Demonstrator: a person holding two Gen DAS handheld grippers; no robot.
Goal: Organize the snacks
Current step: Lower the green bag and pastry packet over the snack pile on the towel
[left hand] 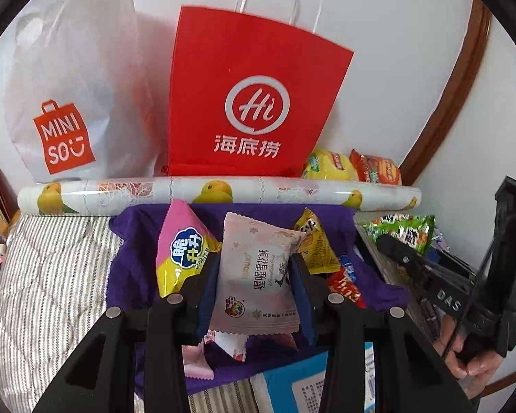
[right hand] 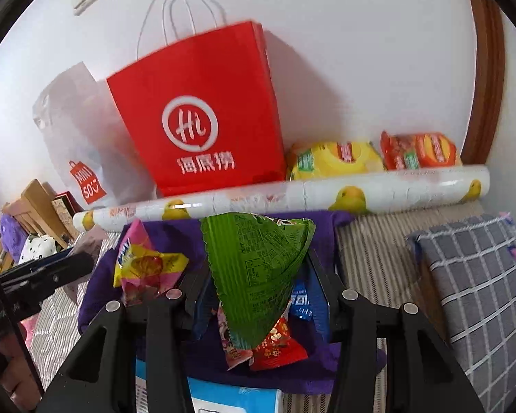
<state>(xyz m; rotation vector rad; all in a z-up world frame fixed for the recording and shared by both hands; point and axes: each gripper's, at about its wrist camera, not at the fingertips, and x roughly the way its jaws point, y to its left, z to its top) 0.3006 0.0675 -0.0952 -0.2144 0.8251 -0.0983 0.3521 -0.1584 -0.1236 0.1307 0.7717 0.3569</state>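
Note:
My left gripper (left hand: 254, 266) is shut on a pale pink snack packet (left hand: 258, 275), held upright over a purple cloth (left hand: 134, 241) heaped with snacks. On that cloth lie a pink-and-yellow packet (left hand: 182, 251), a yellow packet (left hand: 318, 246) and a red one (left hand: 344, 285). My right gripper (right hand: 258, 270) is shut on a green packet (right hand: 254, 268), which hangs crumpled over the same purple cloth (right hand: 99, 296). Below the green packet lie red packets (right hand: 275, 347) and a blue one (right hand: 302, 304). From the left wrist view the right gripper (left hand: 412, 258) shows at the right edge.
A red paper bag (left hand: 251, 69) and a white shopping bag (left hand: 68, 86) stand against the wall behind a fruit-printed roll (left hand: 223, 192). Yellow (right hand: 333, 158) and orange (right hand: 419, 151) chip bags lie beside the red bag. A grey checked pillow (right hand: 481, 282) sits right, striped bedding (left hand: 51, 275) left.

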